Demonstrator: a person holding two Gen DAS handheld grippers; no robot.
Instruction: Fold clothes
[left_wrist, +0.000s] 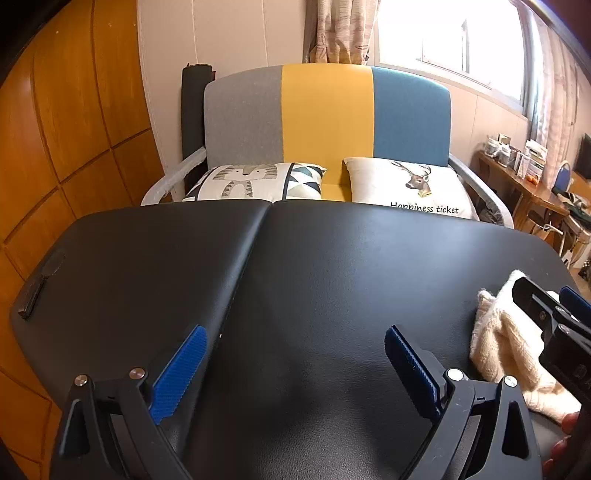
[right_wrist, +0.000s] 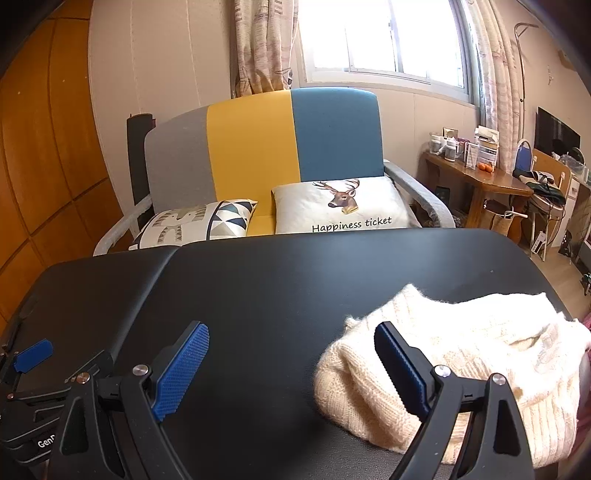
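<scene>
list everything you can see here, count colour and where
sweater: 1, cream knit, bunched on the right side of the table
table: 1, black padded top with a seam left of centre
sofa chair: 1, grey, yellow and blue panels, behind the table
deer cushion: 1, white with a deer head and "Happiness ticket", on the sofa's right side
patterned cushion: 1, white with grey and teal shapes, on the sofa's left side
wooden desk: 1, brown, cluttered, far right under the window
wardrobe panels: orange-brown wood, left wall
left gripper: 1, black with blue pads, open over bare table
right gripper: 1, black with blue pads, open, right finger over the sweater
</scene>
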